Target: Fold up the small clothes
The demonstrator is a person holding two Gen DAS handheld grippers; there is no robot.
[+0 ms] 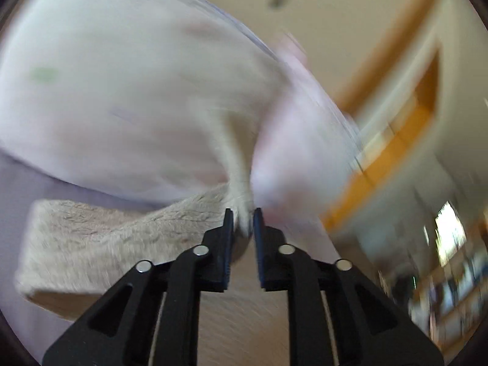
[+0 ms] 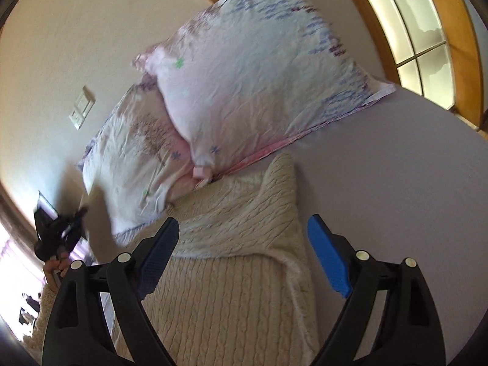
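A cream cable-knit sweater (image 2: 231,274) lies on a lavender bed sheet (image 2: 396,198), its far part folded over itself. My right gripper (image 2: 244,244) is open, jaws wide apart, hovering just above the sweater. My left gripper (image 1: 243,222) is shut on a strip of the cream sweater (image 1: 106,238) and lifts it; that view is motion-blurred. The left gripper also shows in the right wrist view (image 2: 61,231) at the far left, raised beside the pillows.
Two pale floral pillows (image 2: 259,85) lie at the head of the bed, touching the sweater's far edge. A beige wall with a switch plate (image 2: 81,111) is behind them. A wood-framed window (image 2: 405,30) is at the right.
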